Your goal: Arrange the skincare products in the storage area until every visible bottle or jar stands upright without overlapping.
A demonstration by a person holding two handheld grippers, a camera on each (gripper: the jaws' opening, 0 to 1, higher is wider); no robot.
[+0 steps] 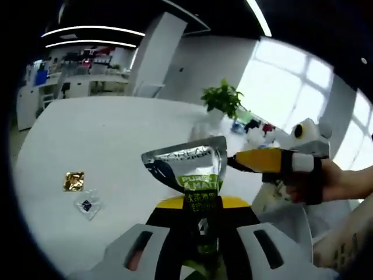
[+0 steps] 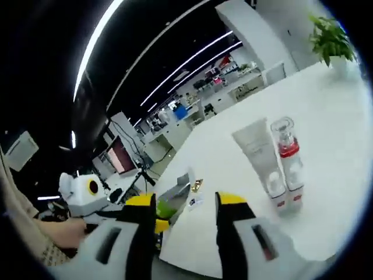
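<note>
Skincare sachet (image 1: 192, 169), silver with a green label, is held upright between the closed jaws of the left gripper (image 1: 201, 219) in the left gripper view; the right gripper (image 1: 274, 160) comes in at 3 o'clock, and two small packets (image 1: 81, 191) lie on the white table (image 1: 105, 134) at 9 o'clock. In the right gripper view, the right gripper (image 2: 185, 204) has its jaws apart and empty; a white tube (image 2: 262, 160) and a clear bottle (image 2: 288, 163) lie side by side, touching, at 2 o'clock.
</note>
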